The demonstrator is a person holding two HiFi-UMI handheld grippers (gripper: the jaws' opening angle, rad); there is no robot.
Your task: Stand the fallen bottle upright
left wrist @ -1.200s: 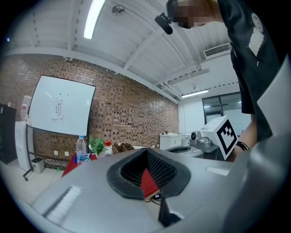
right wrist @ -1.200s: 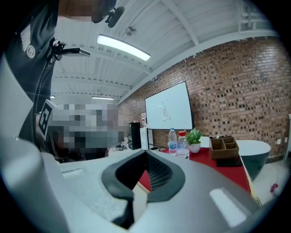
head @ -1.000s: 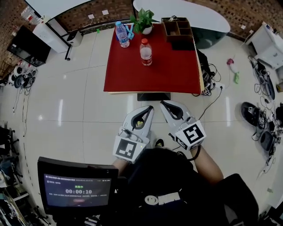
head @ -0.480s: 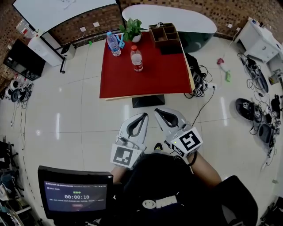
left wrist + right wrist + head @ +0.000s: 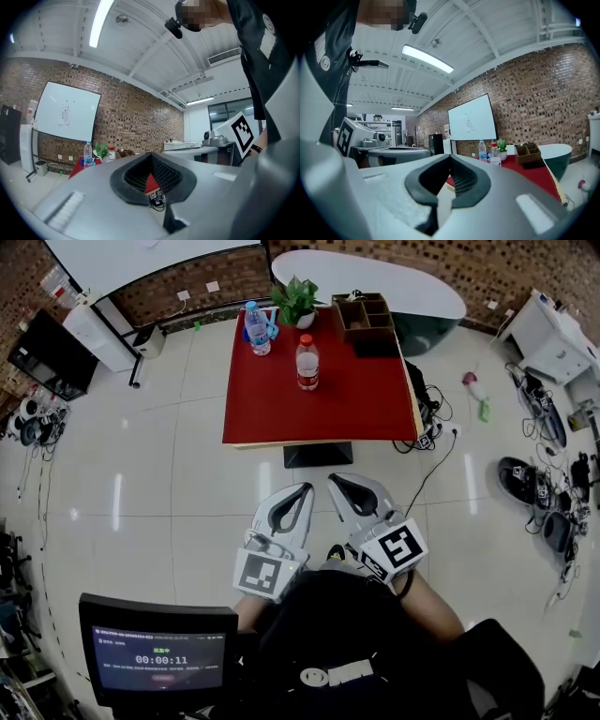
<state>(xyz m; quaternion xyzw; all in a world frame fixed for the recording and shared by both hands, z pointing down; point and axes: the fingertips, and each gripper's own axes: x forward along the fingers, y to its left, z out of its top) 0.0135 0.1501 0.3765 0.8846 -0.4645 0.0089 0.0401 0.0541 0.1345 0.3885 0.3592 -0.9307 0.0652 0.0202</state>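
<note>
The left gripper (image 5: 305,489) and the right gripper (image 5: 335,480) point level, side by side, their tips leaning toward each other. Each gripper's jaws meet at the tips, with nothing between them.

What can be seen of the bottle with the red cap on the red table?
The bottle with the red cap looks like clear plastic, with a label around its middle. It stands upright on the red table, in its far half. Only the tabletop touches it; the blue-capped bottle stands apart, farther back.
</note>
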